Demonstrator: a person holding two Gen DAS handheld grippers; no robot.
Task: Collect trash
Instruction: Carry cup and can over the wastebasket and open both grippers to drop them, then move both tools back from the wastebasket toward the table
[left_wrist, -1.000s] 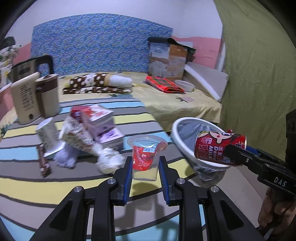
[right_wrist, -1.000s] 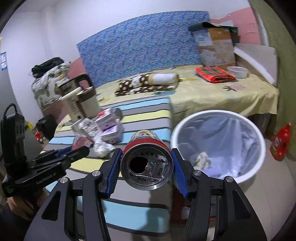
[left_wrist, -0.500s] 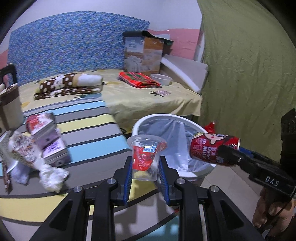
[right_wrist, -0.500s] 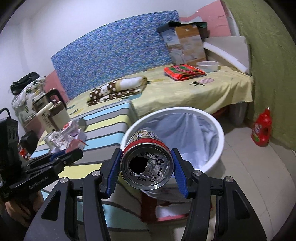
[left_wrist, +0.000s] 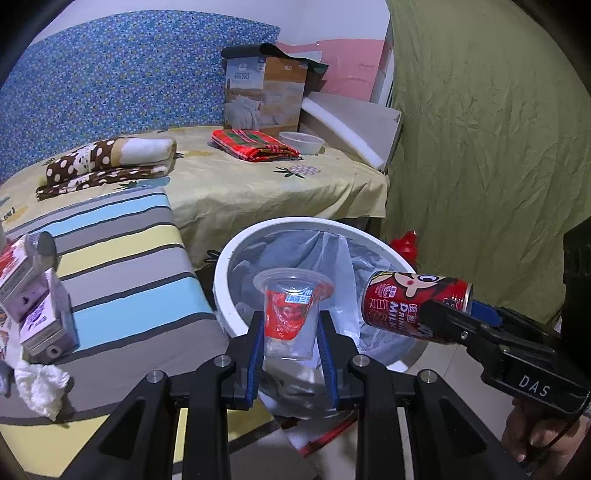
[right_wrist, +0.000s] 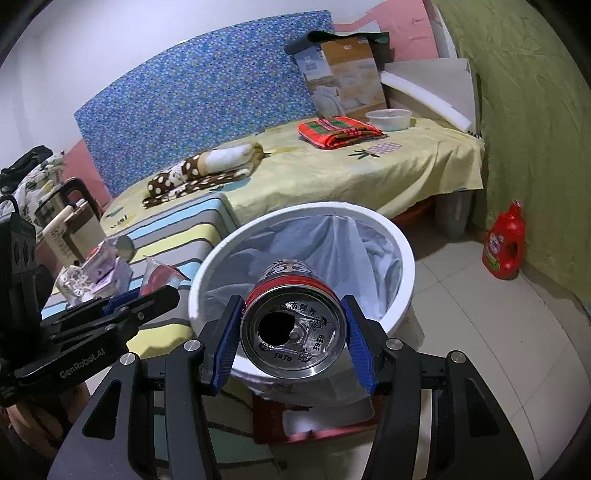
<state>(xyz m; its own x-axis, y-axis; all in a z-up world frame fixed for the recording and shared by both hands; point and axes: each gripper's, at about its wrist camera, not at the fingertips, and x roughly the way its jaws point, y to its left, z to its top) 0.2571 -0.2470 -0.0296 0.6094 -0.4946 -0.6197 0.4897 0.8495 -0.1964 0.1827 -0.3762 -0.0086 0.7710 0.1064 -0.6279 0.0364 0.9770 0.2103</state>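
Clear plastic cup (left_wrist: 291, 314), red printed label, upright, empty, clamped between blue pads over near rim of white lined trash bin (left_wrist: 236, 258). Red milk-drink can (right_wrist: 293, 328), opened top facing camera, held on its side above bin's near edge.

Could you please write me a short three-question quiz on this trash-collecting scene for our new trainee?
1. True or false: the left gripper holds a clear plastic cup.
2. What does the right gripper hold: A a carton, B a red milk can, C a tissue?
3. Fill in: both items are held at the white ____.

Key: 1 true; 2 B; 3 bin.
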